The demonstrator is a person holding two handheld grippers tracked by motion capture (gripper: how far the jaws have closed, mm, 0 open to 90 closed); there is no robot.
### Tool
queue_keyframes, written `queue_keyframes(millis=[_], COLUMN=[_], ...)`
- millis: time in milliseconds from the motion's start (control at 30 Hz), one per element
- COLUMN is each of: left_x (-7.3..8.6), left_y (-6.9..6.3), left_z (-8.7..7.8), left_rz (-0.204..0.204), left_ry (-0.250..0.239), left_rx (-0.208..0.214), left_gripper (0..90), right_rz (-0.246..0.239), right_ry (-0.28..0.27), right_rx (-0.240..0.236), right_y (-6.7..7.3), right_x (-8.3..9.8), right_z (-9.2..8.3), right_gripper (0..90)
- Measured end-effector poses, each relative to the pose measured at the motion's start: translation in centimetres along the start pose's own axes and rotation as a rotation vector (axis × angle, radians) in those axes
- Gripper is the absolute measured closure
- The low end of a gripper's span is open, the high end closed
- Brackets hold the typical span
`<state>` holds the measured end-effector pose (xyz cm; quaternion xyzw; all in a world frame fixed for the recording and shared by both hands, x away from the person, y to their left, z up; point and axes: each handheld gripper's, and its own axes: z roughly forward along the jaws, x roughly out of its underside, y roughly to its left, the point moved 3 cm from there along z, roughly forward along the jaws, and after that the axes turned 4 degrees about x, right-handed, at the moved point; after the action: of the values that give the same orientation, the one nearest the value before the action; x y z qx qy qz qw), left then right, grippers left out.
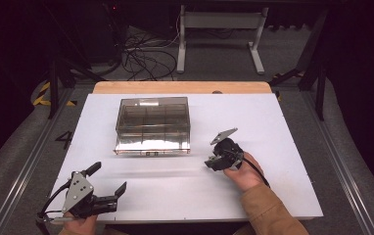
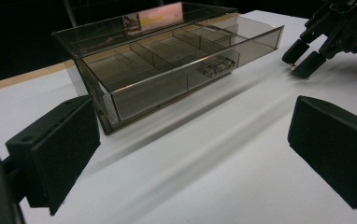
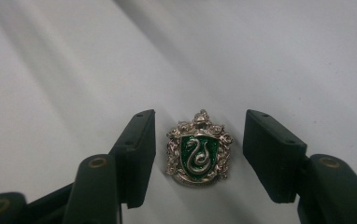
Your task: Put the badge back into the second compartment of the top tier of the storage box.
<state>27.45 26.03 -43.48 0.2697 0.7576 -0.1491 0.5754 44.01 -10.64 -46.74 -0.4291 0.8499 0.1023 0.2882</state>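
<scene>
Right gripper (image 3: 199,154): held in the person's right hand (image 1: 246,174), tipped down onto the white surface (image 1: 283,127) to the right of the box; in the left gripper view it shows at the top right (image 2: 302,59) with its tips at the surface.
Right jaws: apart, one on either side of the badge; a narrow gap shows on the left side and a wider one on the right, so neither pad presses on it.
Badge (image 3: 198,148): a small silver crest with a green shield and a silver snake, lying flat on the surface between the right jaws, face up.
Left gripper (image 1: 107,182): held low at the near left corner of the surface, well apart from the badge and the box.
Left jaws: wide open, with nothing between them; the pads (image 2: 57,154) frame bare surface in the left gripper view.
Box (image 1: 152,125): a smoky clear plastic case in the middle of the surface, its drawer (image 2: 186,63) pulled partly out towards the person.
Drawer: split by dividers into compartments, with a small handle (image 2: 218,66) on its front wall.
Box to badge: near, not touching; the badge lies to the right of the drawer front.
</scene>
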Motion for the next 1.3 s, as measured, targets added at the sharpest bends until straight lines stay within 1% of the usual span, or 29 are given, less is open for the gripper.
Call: queue_keyframes(millis=[233,267,333,500,533,1000,1133,1300], left_x=[0.01,0.00,0.00,0.00,0.00,0.00,0.00,-0.01], left_y=[0.01,0.00,0.00,0.00,0.03,0.02,0.04,0.01], left_z=[0.00,0.00,0.00,0.00,-0.02,-0.02,-0.03,-0.04], left_rz=[0.000,0.000,-0.001,-0.001,0.004,0.004,0.004,0.005], left_ry=[0.001,0.000,-0.001,-0.001,0.002,0.001,0.001,0.000], left_rx=[0.001,0.000,0.000,0.000,0.000,0.000,0.001,0.001], left_gripper=[3.1,3.1,3.1,3.1,3.1,3.1,3.1,3.1], right_rz=[-0.012,-0.012,-0.013,-0.019,-0.019,-0.026,-0.030,-0.030], right_ry=[0.012,0.022,0.024,0.027,0.027,0.023,0.011,-0.028], right_rx=[0.013,0.012,0.015,0.023,0.024,0.027,0.030,0.036], right_y=[0.14,0.14,0.15,0.22,0.22,0.28,0.33,0.34], right_x=[0.04,0.09,0.11,0.09,0.08,0.07,0.01,-0.15], right_z=[0.07,0.12,0.14,0.14,0.13,0.09,-0.06,-0.63], right_gripper=[50.7,55.8,56.4,57.0,57.1,57.2,57.2,57.2])
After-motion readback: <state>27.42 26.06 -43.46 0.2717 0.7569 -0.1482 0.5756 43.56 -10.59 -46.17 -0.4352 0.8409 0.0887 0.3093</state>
